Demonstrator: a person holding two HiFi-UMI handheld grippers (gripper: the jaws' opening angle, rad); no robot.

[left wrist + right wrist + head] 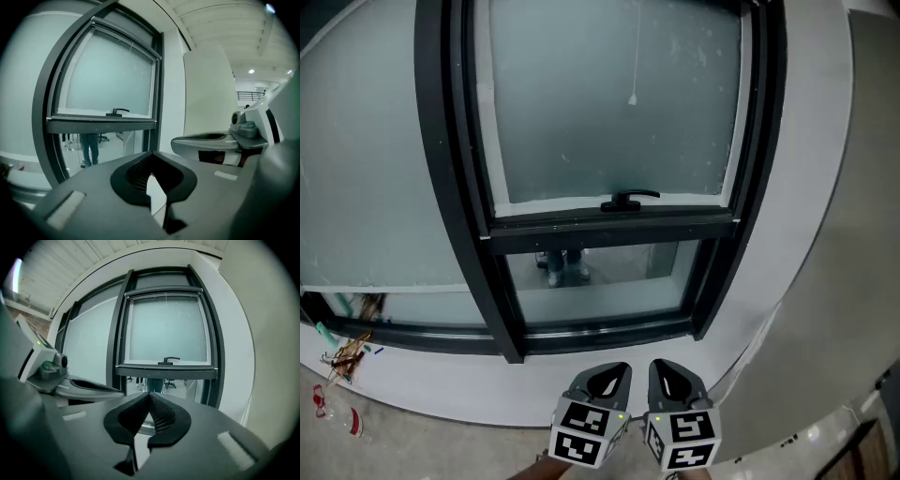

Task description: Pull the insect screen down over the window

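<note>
A dark-framed window fills the wall ahead. Its pale screen panel ends in a dark bottom bar with a black handle, and clear glass shows below the bar. A thin cord hangs in front of the panel. My left gripper and right gripper sit side by side below the sill, both shut and empty, well short of the handle. The handle lies far ahead of the left gripper, and the handle above the right gripper.
A white sill runs under the window and a white wall stands to the right. Scraps of litter lie at the lower left. A person's legs show through the lower glass.
</note>
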